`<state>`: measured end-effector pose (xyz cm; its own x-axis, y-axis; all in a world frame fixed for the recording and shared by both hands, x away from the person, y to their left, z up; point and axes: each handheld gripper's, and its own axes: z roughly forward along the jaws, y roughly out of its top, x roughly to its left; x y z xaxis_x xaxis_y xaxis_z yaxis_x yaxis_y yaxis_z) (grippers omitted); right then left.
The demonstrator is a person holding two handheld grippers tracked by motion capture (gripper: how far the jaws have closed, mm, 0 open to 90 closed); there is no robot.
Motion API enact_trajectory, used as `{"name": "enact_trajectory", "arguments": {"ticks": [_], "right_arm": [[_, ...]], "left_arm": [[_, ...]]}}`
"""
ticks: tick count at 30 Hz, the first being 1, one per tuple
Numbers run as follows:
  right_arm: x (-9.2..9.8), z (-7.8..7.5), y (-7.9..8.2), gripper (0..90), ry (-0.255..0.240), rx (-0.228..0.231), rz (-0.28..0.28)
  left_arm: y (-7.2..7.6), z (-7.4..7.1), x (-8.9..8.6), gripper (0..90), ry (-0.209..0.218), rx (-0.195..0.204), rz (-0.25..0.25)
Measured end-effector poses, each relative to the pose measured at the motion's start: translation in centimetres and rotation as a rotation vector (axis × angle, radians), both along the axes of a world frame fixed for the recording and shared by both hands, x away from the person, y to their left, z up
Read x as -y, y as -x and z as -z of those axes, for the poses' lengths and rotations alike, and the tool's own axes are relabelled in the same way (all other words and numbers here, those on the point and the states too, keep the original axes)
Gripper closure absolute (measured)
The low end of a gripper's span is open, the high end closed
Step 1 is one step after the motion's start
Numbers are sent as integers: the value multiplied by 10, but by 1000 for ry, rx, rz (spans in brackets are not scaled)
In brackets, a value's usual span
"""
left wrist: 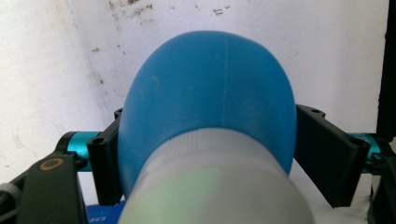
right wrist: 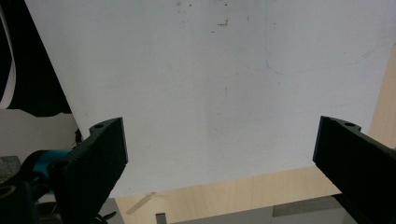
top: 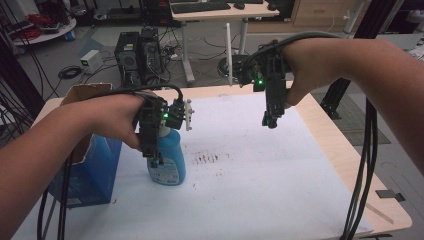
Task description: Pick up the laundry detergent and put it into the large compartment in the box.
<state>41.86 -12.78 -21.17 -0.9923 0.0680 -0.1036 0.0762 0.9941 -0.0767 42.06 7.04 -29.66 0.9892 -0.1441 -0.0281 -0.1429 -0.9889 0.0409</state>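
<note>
Blue bottle [top: 167,167] standing upright on the white sheet [top: 260,190].
Rounded blue body with a pale grey-white neck and a label at its base; it stands at about eight o'clock on the sheet, just right of a blue carton [top: 92,170].

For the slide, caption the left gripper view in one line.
Left gripper closed from both sides on a blue bottle with a white cap, above a stained white table cover.

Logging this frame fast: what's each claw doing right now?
Left claw: closed on the blue bottle, jaws against its sides.
Right claw: open, empty, above the white sheet.
</note>
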Motion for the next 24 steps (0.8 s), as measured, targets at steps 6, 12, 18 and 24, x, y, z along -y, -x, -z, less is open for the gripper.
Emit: {"name": "enact_trajectory", "arguments": {"ticks": [6, 12, 18, 24], "right_arm": [[0, 0, 0, 21, 2, -2, 2], [0, 0, 0, 21, 3, -2, 2], [0, 0, 0, 21, 2, -1, 6], [0, 0, 0, 21, 5, -2, 0]], "left_arm": [[0, 0, 0, 226, 0, 2, 1], [-2, 1, 0, 254, -7, 9, 0], [-1, 1, 0, 267, -5, 16, 4], [-1, 1, 1, 284, -5, 23, 10]]}}
